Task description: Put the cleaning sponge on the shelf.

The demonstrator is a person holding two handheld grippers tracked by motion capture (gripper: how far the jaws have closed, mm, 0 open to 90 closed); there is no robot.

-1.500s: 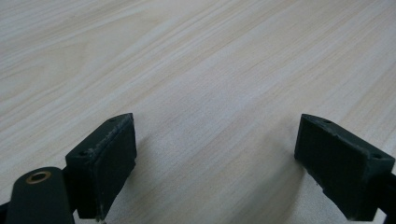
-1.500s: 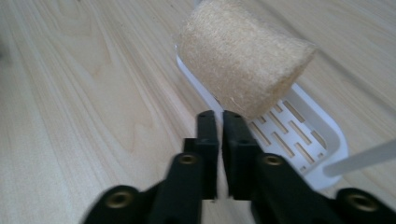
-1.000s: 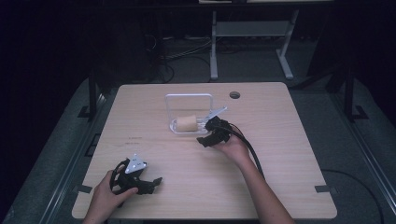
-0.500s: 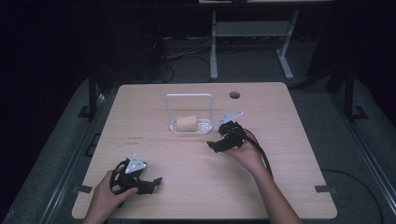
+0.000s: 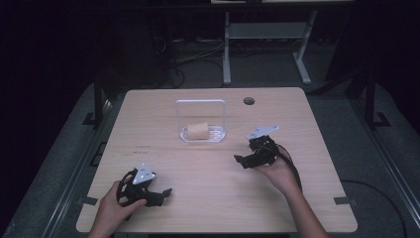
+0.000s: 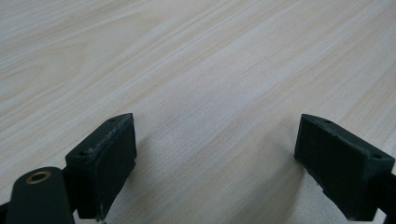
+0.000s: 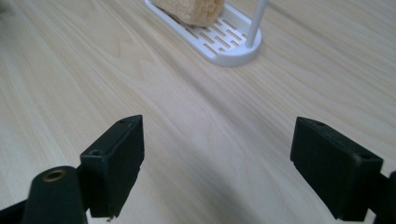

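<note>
A tan sponge-like block (image 5: 197, 131) lies on a white slotted stand (image 5: 218, 135) with a tall wire hoop, at the table's middle back. My right gripper (image 5: 241, 161) hovers to the right of the stand and nearer the front, jaws pointing left. Its jaws have just been opening and stand open with nothing between them. In the right gripper view the gripper (image 7: 217, 140) faces bare wood, with the stand (image 7: 229, 44) and the block (image 7: 191, 9) ahead. My left gripper (image 5: 166, 194) rests open at the front left; its jaws (image 6: 215, 135) frame bare table.
The light wooden table (image 5: 307, 198) has a round cable hole (image 5: 248, 100) at the back right. A white metal desk frame (image 5: 267, 34) stands on the dark floor behind the table. Black cable trails from the right gripper along the forearm.
My right gripper has drawn back from the stand, moving right and toward the front, with empty jaws. The block stays on the stand. The left hand has not moved.
</note>
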